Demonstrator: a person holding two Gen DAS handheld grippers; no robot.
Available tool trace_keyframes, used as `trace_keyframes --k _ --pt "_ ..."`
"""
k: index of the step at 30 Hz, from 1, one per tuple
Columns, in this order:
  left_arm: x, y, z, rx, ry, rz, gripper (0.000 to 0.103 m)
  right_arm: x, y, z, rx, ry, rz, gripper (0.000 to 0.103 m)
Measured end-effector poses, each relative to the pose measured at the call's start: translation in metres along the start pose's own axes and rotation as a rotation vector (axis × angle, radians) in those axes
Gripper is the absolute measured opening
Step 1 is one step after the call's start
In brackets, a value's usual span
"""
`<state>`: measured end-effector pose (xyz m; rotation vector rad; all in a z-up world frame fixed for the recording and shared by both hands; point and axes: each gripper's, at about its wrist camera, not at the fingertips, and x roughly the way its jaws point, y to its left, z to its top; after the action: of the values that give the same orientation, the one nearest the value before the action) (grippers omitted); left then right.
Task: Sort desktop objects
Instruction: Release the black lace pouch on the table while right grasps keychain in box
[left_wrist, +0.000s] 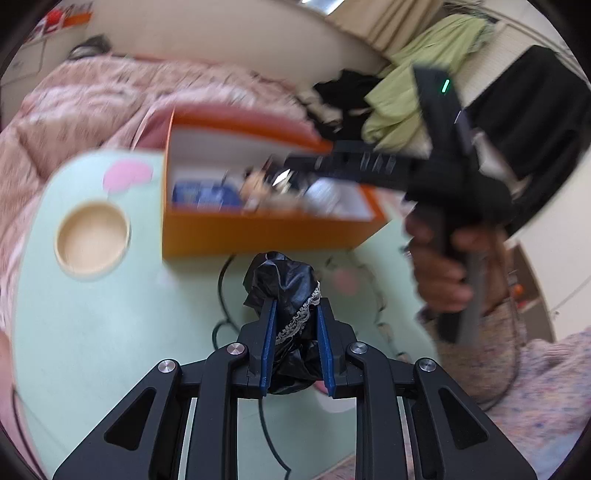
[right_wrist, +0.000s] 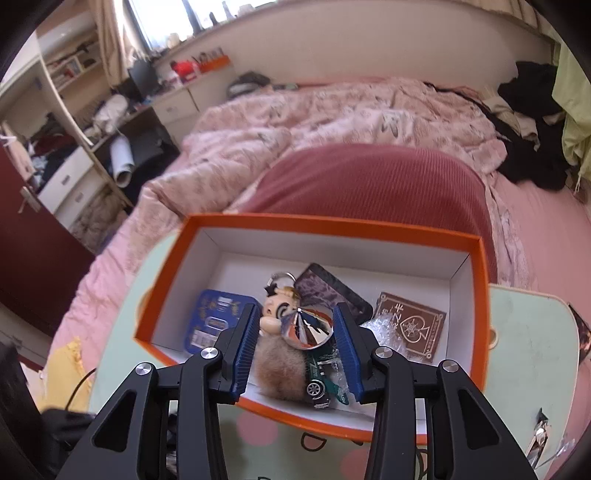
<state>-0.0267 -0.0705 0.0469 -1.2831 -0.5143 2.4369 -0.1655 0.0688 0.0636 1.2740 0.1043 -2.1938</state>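
A rumpled pink quilt (right_wrist: 332, 122) covers the bed at twelve o'clock; cluttered shelves (right_wrist: 74, 122) stand at ten, green cloth (left_wrist: 424, 99) at two.

Mint table (left_wrist: 92, 332): orange box (left_wrist: 258, 232), black cable (left_wrist: 221, 280).

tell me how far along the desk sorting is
Done: the orange box already holds a blue tin, a doll keychain, a toy car and a brown card. In hand: the right gripper holds a shiny cone-shaped piece over the box; the left gripper is shut on a black lace-trimmed bundle. Left: a nail clipper on the table.
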Motion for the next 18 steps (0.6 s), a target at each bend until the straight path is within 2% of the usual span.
trace_keyframes --k 2,5,10,11,13,14,15,18 --pt "0.017 0.004 -0.008 -0.01 -0.01 0.043 0.022 0.012 -0.002 -0.001 0.02 0.044 0.001 0.029" --pt "0.027 0.004 -0.013 -0.015 -0.1 0.068 0.029 0.024 -0.007 -0.006 0.035 0.072 -0.011 0.01" --pt "0.029 0.003 -0.016 0.0 -0.119 0.066 0.039 0.023 -0.01 -0.006 0.044 0.043 0.013 0.01" --pt "0.027 0.003 -0.016 -0.003 -0.125 0.062 0.044 0.022 -0.01 -0.006 0.045 0.043 0.018 0.01" --pt "0.019 0.005 -0.018 -0.006 -0.153 0.064 0.057 0.018 -0.01 -0.004 0.063 0.033 0.039 0.024" --pt "0.013 0.006 -0.019 -0.008 -0.175 0.066 0.062 0.016 -0.01 -0.001 0.072 0.025 0.049 0.037" --pt "0.008 0.007 -0.02 -0.01 -0.201 0.064 0.063 0.013 -0.009 0.002 0.079 0.01 0.053 0.043" --pt "-0.005 0.012 -0.019 -0.015 -0.261 0.056 0.064 0.012 -0.002 0.013 0.066 -0.009 0.019 0.047"
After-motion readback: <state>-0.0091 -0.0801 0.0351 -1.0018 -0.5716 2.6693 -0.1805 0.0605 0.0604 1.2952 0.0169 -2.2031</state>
